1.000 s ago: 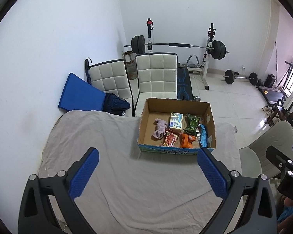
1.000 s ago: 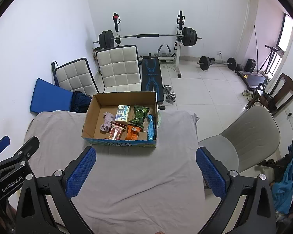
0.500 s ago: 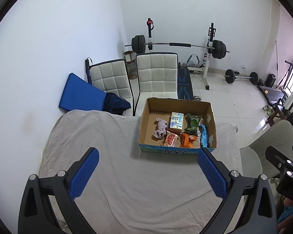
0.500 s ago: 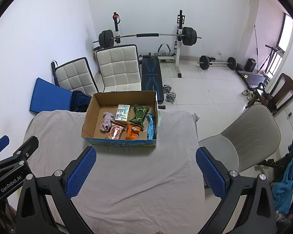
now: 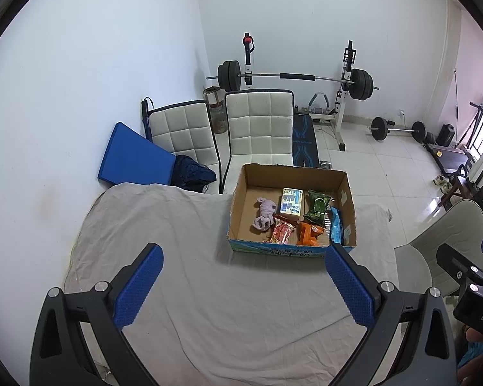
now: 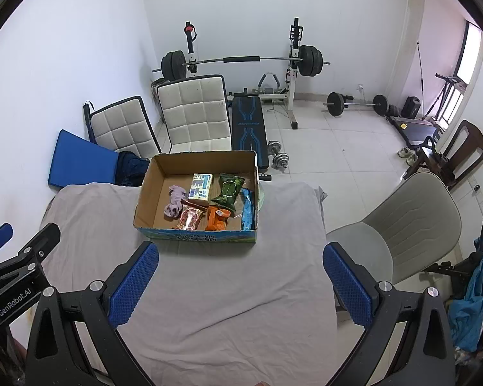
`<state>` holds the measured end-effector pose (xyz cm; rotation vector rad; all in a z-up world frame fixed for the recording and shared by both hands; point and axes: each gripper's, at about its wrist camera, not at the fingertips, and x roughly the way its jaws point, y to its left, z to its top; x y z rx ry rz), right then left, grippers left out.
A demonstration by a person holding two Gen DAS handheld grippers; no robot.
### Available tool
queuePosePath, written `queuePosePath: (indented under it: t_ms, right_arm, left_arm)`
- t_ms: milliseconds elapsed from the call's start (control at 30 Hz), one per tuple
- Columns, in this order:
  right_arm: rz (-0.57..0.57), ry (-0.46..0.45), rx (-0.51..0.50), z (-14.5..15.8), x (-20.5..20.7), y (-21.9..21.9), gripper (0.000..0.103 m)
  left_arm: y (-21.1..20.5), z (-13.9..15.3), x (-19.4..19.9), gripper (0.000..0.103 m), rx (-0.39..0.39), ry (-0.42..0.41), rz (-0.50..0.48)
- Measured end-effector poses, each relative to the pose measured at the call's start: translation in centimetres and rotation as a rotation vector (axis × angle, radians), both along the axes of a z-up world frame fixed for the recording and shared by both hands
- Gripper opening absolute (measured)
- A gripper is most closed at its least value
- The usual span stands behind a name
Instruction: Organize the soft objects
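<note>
My left gripper (image 5: 241,283), stamped "GenRobot.AI", and right gripper (image 6: 241,281) hang spread apart, empty, before the cardboard box (image 6: 196,234) on the tabletop (image 6: 228,292).

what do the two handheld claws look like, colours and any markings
Both match: the left claw and right claw each have black, angular, cut-out frames with silver round screw heads, and two fingers faced with blue dimpled pads. The left unit's body, seen from the right wrist view, carries white "GenRobot.AI" lettering. No cables or sleeves show.

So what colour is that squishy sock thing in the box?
The sock is pale purple, clearest in the right wrist view, inside the cardboard box.
</note>
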<state>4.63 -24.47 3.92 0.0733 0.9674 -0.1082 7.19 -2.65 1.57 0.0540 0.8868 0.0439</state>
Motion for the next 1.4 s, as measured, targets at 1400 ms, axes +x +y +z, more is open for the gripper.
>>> queuePosePath:
  t_ms: [1400]
  right_arm:
    - [0.017,-0.017,-0.014,0.41,-0.5,0.04,0.103]
  left_arm:
    - [0.31,0.9,-0.66,0.103,-0.007,-0.018,0.006]
